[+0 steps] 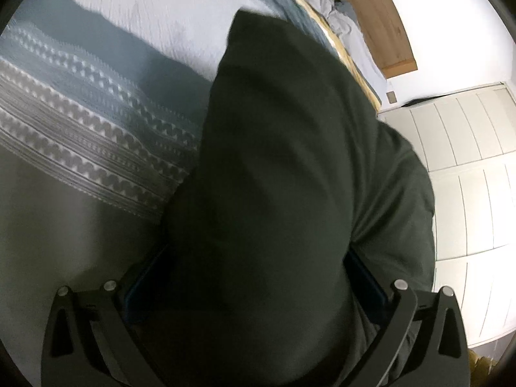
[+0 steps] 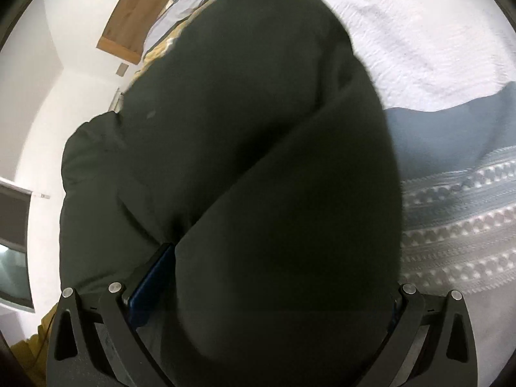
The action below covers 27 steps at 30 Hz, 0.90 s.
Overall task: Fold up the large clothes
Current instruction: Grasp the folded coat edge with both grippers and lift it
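A large dark green garment fills the middle of both wrist views and is raised above the bed. My left gripper holds a thick bunch of it. Only the blue pads show at the sides, and the cloth covers the fingertips. In the right wrist view the same garment bulges between the fingers of my right gripper, with one blue pad visible on the left. A looser lobe of the cloth hangs off to the side in each view.
Below lies a bedspread with white, blue and grey patterned bands. Rumpled pale bedding and a wooden headboard are at the far end. White wardrobe doors stand beside the bed, and a window shows at left.
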Tool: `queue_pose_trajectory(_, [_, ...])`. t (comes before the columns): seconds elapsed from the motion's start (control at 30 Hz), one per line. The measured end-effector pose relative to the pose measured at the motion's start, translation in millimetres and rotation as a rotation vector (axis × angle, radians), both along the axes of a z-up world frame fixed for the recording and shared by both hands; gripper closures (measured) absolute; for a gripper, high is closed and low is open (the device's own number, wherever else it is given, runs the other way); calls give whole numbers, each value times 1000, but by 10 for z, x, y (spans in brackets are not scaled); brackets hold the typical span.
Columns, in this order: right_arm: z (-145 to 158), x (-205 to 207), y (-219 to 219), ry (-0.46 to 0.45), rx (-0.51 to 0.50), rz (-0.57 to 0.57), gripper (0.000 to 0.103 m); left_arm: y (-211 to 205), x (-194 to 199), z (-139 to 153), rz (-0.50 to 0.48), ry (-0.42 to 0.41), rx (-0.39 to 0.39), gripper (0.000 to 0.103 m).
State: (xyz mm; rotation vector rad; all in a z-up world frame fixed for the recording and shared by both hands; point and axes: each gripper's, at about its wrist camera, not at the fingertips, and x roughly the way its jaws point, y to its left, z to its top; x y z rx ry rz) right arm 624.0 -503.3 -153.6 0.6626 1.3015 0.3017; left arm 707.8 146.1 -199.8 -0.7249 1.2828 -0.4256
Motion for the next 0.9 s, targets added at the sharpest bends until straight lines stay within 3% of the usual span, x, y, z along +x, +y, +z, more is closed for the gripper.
queue_pose_trajectory(0.27, [-129, -9, 32, -46, 69, 6, 0, -112, -65, -145, 44, 11, -61, 0])
queue_pose_trajectory(0.47, [-160, -26, 72, -81, 125, 6, 0, -240, -136, -203, 35, 19, -180, 0])
queue_pose_trajectory(0.57, [-180, -45, 111, -82, 150, 5, 0, -281, -169, -197, 46, 9, -177, 1])
queue_pose_trajectory(0.67, [-284, 24, 165, -60, 188, 9, 1, -330, -198, -174, 63, 12, -171, 15])
queue_pose_trajectory(0.7, [-288, 33, 204, -59, 176, 8, 2, -356, -215, -155, 68, 10, -181, 28])
queue_pose_trajectory(0.73, [-286, 40, 235, -57, 178, 1, 12, -404, -235, -130, 75, 4, -200, 41])
queue_pose_trajectory(0.77, [-282, 35, 238, -56, 189, -11, 28, -420, -260, -105, 78, -3, -211, 46])
queue_pose_trajectory(0.83, [-263, 2, 238, -58, 232, -42, 49, -468, -317, -41, 84, -20, -208, 59])
queue_pose_trajectory(0.9, [-195, -27, 291, -71, 239, -48, 62, -505, -366, 17, 101, -27, -211, 67])
